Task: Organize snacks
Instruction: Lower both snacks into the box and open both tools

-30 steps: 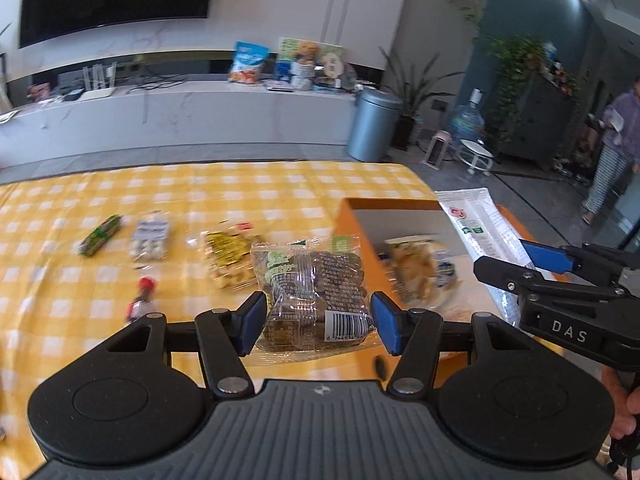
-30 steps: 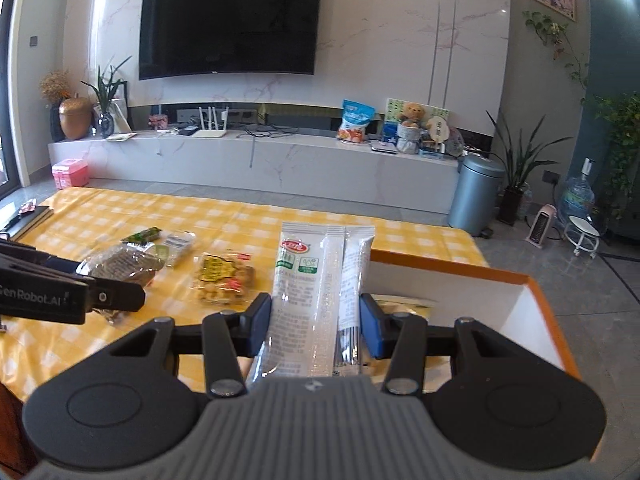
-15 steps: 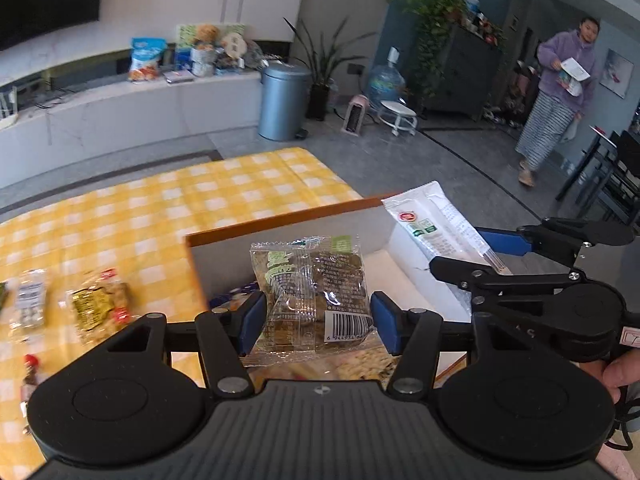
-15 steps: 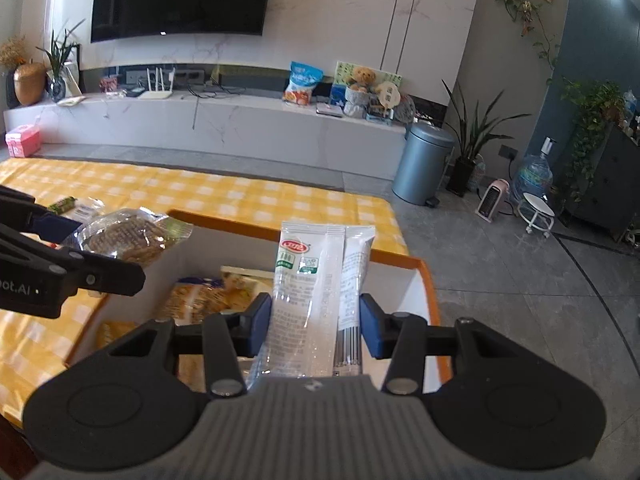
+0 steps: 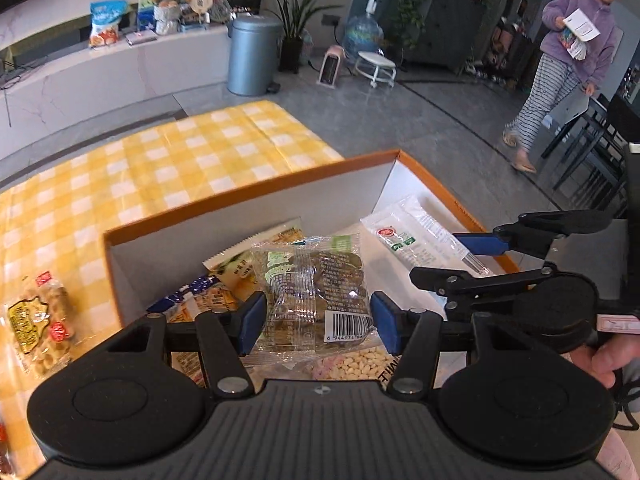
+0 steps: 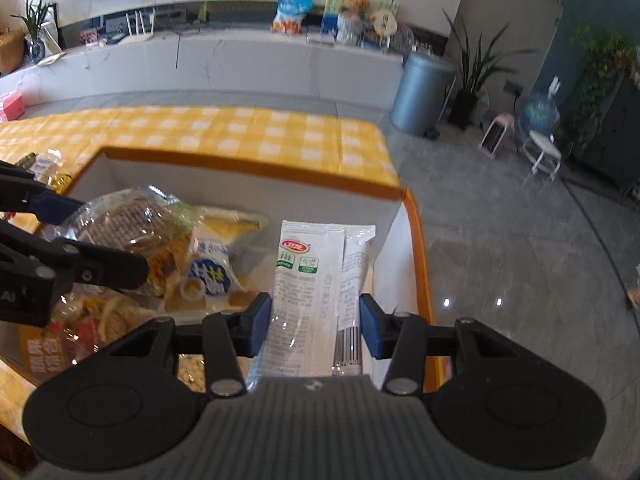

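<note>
Both tongs were loaded and poised over the box. Left tongs (image 5: 318,322) were clamped on a clear-wrapped brown cake packet (image 5: 316,292), their blue pads pressing its 2 sides, barcode end nearest the camera. Right tongs (image 6: 314,326) were clamped on a long white sachet with a red and green label (image 6: 308,280), which stood up between the pads and leaned toward the box's far right corner. In the left view the right tongs (image 5: 476,256) sat just to the right, close alongside.

The orange-rimmed cardboard box (image 5: 248,208) stood on the bench under a yellow checked cloth (image 5: 160,160) and already held several snack bags — a blue and white one (image 6: 212,276) among them. A yellow peanut-style packet (image 5: 36,328) lay on the cloth just left of the box, not yet packed.

Judging by this, the step in hand was the drop into the box. To do it well, each packet should probably go lower before the pads part, so that it lands flat, not on edge. The sachet looked best laid along the bare right wall, where free floor showed; the cake packet could rest on the bags beneath it. With the 2 tongs so near each other, releasing 1 at a time would likely avoid a knock.

A person in a purple top (image 5: 568,52) walked in the background, well apart from the bench.
</note>
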`<state>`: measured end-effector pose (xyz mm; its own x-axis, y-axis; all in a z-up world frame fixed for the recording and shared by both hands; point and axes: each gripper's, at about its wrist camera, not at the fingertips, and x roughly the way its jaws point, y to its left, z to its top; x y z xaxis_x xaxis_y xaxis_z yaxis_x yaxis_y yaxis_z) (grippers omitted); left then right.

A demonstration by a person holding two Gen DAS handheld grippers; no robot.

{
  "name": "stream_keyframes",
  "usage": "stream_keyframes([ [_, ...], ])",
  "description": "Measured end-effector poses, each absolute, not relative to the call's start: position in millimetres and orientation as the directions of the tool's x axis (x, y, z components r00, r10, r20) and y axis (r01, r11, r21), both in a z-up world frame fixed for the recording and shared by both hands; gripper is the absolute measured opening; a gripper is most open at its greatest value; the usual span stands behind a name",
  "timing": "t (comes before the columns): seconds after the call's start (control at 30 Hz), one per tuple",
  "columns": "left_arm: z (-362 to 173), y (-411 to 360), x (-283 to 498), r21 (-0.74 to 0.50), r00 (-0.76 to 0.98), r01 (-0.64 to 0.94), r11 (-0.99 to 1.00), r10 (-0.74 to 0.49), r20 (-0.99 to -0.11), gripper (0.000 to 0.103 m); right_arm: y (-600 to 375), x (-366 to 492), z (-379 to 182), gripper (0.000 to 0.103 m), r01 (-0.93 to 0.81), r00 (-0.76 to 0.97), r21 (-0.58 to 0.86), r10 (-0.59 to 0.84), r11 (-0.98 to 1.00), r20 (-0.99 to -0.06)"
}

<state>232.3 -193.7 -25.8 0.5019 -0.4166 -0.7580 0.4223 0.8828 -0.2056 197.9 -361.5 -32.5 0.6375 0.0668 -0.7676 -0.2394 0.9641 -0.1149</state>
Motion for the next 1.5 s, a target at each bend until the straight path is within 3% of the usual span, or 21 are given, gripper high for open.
stream_keyframes([
  [0.27,-44,-212,245,-0.224,0.417,0.439,0.87,-0.418,-0.807,0.066,-364,224,-66,0.047,-0.287,0.516,-0.127,0.041,0.949,-0.856],
  [0.43,-46,-217,248,-0.225,0.401,0.436,0.871,-0.412,-0.818,0.066,-361,236,-71,0.047,-0.321,0.414,-0.036,0.106,0.946,-0.904],
  [0.53,-49,-217,250,-0.241,0.384,0.431,0.869,-0.418,-0.823,0.066,-359,241,-77,0.048,-0.313,0.389,-0.053,0.077,0.948,-0.918],
  [0.8,-47,-224,248,-0.261,0.37,0.431,0.864,-0.433,-0.822,0.066,-358,236,-67,0.049,-0.337,0.398,-0.064,0.081,0.939,-0.914],
  [1.13,-56,-245,249,-0.33,0.286,0.417,0.847,-0.467,-0.837,0.066,-365,206,-41,0.058,-0.427,0.501,-0.23,0.017,0.875,-0.865],
  [1.5,-57,-255,240,-0.364,0.25,0.417,0.833,-0.49,-0.835,0.066,-375,199,-40,0.059,-0.449,0.469,-0.223,0.016,0.865,-0.883],
])
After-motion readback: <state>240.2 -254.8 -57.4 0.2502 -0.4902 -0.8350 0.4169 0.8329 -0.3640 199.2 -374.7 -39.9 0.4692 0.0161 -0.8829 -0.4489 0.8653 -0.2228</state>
